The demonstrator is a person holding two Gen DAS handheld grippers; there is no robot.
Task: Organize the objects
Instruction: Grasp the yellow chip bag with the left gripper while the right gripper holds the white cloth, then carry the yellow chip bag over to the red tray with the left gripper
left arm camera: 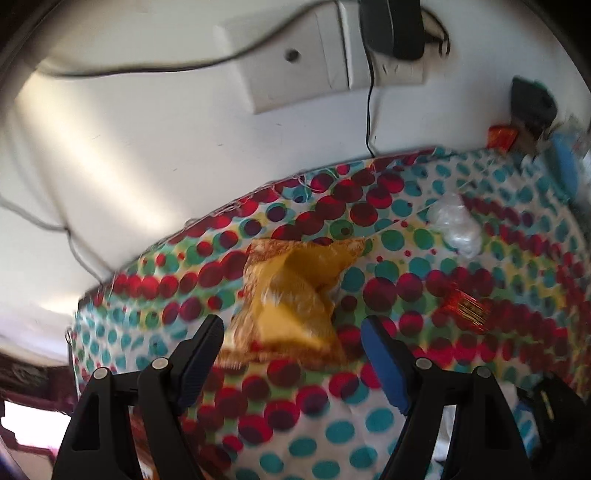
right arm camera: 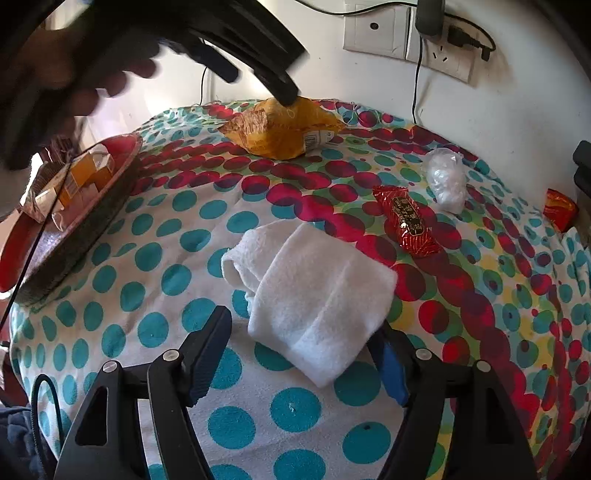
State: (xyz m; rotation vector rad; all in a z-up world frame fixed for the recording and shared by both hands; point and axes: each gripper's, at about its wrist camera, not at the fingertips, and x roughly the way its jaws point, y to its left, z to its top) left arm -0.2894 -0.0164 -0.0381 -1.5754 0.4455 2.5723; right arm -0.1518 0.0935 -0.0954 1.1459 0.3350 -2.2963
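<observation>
Reaching, right gripper point(right arm camera: 299, 360): at the bottom of the right wrist view its jaws stand apart either side of the near end of the towel; the right pad is hidden behind the cloth, so contact there cannot be told, and nothing looks pinched.
Towel point(right arm camera: 310, 291): white, fleecy, loosely folded and limp, lying in the lower middle of the frame on the cloth; soft enough that it would sag if lifted by one edge.
Cloth point(right arm camera: 140, 258): a printed cover with teal, red and green dots, slightly rumpled, spread over the whole surface.
Tray point(right arm camera: 88, 221): at the left edge, a shallow dish with a red inside and a dark woven-looking wall, already holding small orange and white cartons; it is probably the collecting place.
Red bar point(right arm camera: 406, 221): a shiny foil wrapper, oblong, lying loose right of centre, well apart from the tray.
White bag point(right arm camera: 445, 177): crinkled clear plastic with pale contents, beyond the red bar.
Yellow pack point(left arm camera: 291, 295): a puffy, glossy snack pouch with crimped brown ends, near the far edge by the wall.
Left gripper point(left arm camera: 291, 332): jaws spread fully, poised around the near end of the yellow pack without pressing it; in the right wrist view it comes in from the upper left, held by a hand point(right arm camera: 55, 74), one finger over the pack. Judged, this pouch is next to go.
Socket point(right arm camera: 373, 29): a white wall plate, upper right, plugs and cables hanging.
</observation>
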